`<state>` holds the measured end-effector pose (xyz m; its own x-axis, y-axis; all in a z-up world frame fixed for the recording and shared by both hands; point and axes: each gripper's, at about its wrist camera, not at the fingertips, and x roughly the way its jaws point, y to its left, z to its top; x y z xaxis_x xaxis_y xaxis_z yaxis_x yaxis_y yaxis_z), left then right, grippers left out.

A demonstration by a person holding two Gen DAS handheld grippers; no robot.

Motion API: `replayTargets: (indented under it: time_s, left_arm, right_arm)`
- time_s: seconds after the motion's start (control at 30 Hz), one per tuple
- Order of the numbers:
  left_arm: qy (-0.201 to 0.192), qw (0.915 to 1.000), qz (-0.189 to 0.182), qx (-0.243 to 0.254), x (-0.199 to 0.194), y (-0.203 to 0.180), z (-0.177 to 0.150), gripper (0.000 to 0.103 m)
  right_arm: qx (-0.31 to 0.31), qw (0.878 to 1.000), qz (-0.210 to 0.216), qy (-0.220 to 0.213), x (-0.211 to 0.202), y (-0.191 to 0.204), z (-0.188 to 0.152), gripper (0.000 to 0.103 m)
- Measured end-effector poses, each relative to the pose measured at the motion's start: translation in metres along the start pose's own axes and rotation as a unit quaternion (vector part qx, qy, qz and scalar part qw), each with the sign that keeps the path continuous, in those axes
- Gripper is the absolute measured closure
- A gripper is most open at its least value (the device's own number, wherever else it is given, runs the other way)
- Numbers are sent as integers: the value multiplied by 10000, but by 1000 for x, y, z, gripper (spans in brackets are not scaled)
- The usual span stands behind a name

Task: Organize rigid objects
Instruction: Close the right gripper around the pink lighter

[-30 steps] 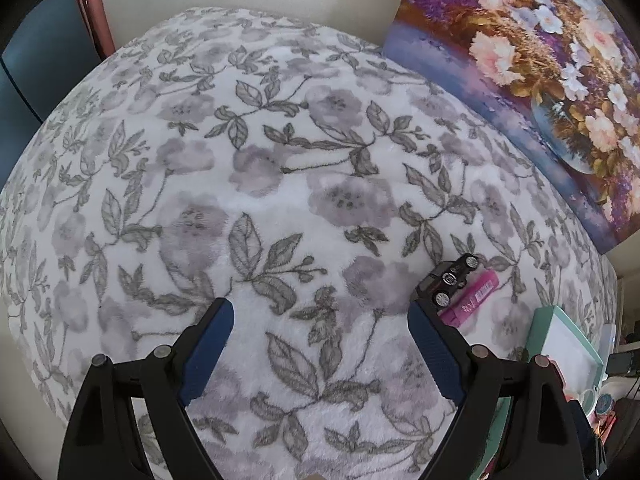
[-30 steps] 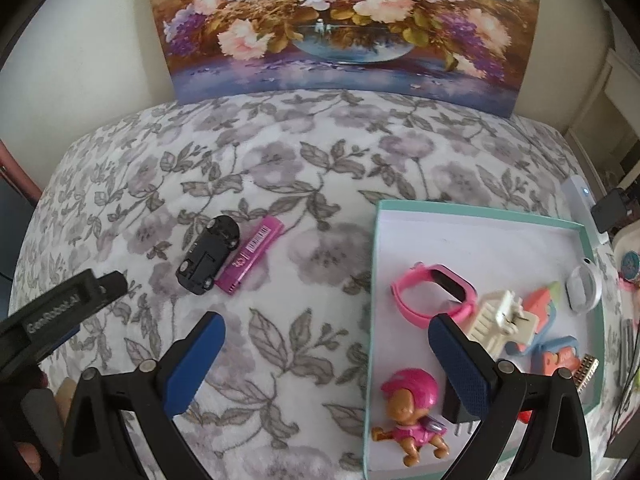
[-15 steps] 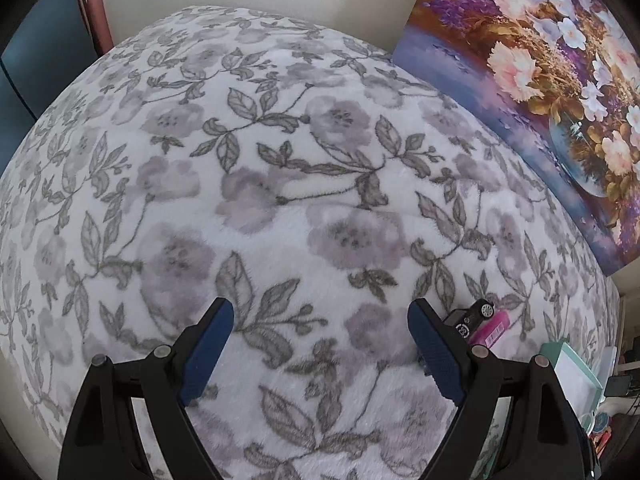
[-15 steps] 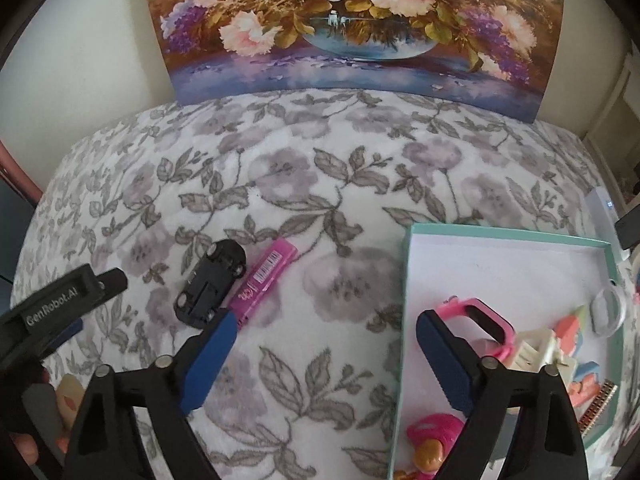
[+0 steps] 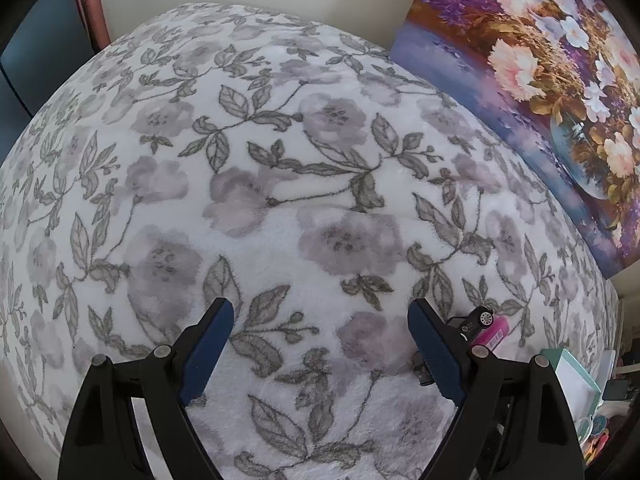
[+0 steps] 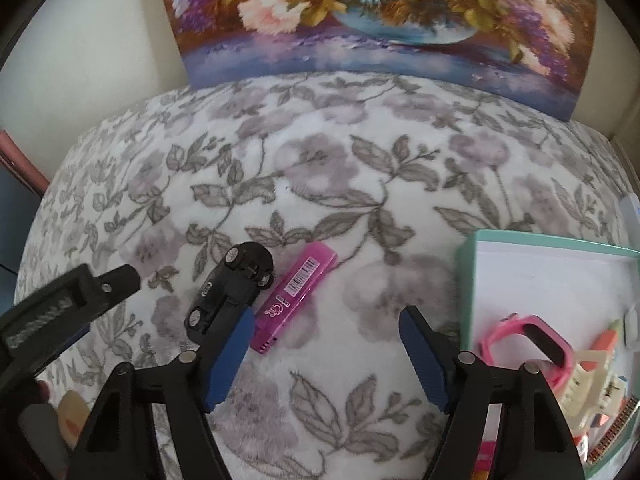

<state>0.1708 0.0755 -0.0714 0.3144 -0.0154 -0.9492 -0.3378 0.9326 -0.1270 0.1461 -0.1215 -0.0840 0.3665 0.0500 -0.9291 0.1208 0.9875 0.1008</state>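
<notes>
One black toy car [image 6: 230,288] and one pink case [image 6: 295,295] lie side by side on the one flowered blanket [image 6: 360,184]. One green box [image 6: 552,242] sits at the right, holding one pink watch [image 6: 532,338] and one cream clip [image 6: 592,380] (other pieces there are too jumbled to count). One flower painting [image 6: 380,20] stands far back.

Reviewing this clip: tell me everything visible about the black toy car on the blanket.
The black toy car is small and glossy, probably plastic or die-cast, with silver-hubbed wheels. It appears tipped on its side, wheels facing the camera, lying diagonally on the floral blanket. A pink rectangular case lies right beside it, parallel, near its wheel; whether they touch is unclear. The open right gripper hangs in front, its left finger overlapping the car's near end. In the left wrist view only a wheel shows.
</notes>
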Motion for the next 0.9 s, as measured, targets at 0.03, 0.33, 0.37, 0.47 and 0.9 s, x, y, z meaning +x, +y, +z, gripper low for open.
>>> replayTargets:
  time_s: [0.03,0.33,0.37,0.47,0.9]
  left_arm:
    - [9,10000,0,-29,1,1,0,14]
    - [79,9999,74,-134,3,6,-1,14]
    - [73,9999,71,-134,3,6,-1,14]
    - [80,9999,69,-121,3,6,0,14]
    - [102,9999,-82,77,2,-6,-3,14]
  right_arm:
    - [-20,10000,-22,16,4,1,0,25]
    - [-127,9999,-91,-36,21,8,7,25]
    - [-160,9998,-135,-42,23,10,7,25]
    - [-229,9995,-219,-76,25,11,6,27]
    - [89,9998,-24,-179,18,-12,10,58]
